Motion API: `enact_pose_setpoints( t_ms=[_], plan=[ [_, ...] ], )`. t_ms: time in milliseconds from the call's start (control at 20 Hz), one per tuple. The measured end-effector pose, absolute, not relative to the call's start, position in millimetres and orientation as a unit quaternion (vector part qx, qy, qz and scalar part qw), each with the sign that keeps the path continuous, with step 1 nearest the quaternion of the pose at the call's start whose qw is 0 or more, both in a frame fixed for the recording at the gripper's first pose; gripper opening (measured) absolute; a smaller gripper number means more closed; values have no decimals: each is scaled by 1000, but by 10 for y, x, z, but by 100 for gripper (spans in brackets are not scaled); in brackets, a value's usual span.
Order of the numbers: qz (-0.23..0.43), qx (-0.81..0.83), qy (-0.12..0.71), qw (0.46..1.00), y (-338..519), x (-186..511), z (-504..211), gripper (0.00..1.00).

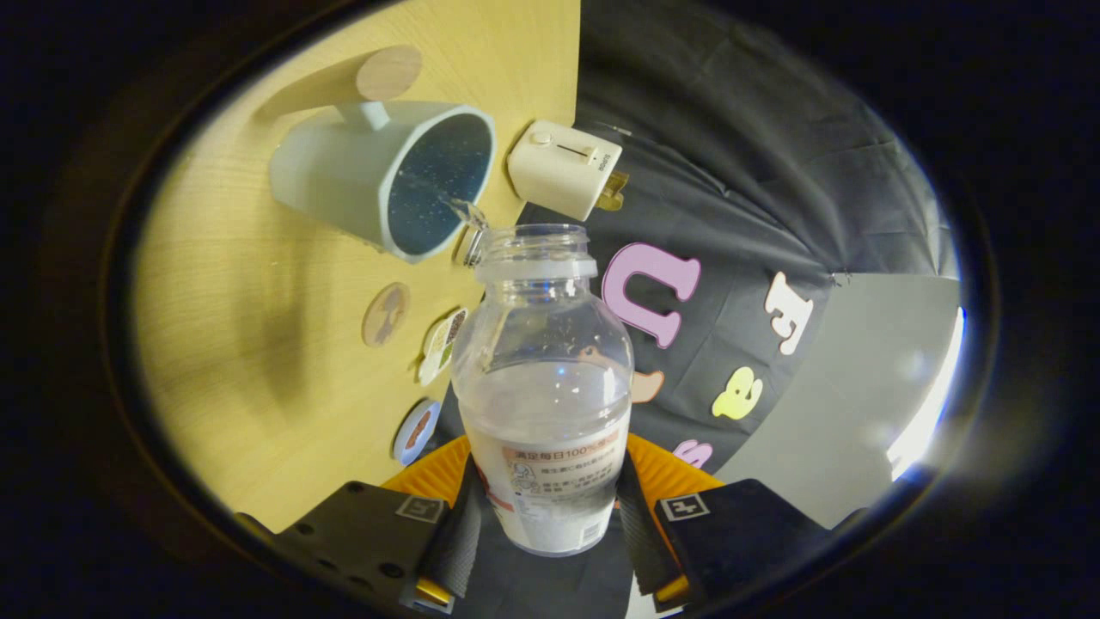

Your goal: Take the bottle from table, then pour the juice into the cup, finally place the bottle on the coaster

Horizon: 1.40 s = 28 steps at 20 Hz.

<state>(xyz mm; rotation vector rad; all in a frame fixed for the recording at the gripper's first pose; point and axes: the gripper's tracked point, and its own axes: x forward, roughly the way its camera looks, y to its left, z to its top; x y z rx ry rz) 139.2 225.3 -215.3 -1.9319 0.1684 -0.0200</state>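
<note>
Light wooden table (258,344) carries a pale cup (361,172) with a dark speckled interior; a round wooden coaster (388,72) lies beyond it; a cream switch box (563,168) sits at the table's edge; three round stickers (385,314) lie near that edge.

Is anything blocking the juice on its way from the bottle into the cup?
Nothing visible is. The tool is shut on the clear plastic bottle, tilted with its open mouth next to the rim of the pale grey cup with a dark inside. A thin stream of liquid crosses into the cup.
</note>
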Motion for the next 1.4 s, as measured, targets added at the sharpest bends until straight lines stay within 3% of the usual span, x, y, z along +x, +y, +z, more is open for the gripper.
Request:
enact_pose_setpoints(
  t_ms=[1100, 1400],
  plan=[
    [-2, -880, 32, 474, 2535, 1472, -1849, 76],
    [-1, -880, 31, 473, 2578, 1472, -1818, 76]
  ],
)
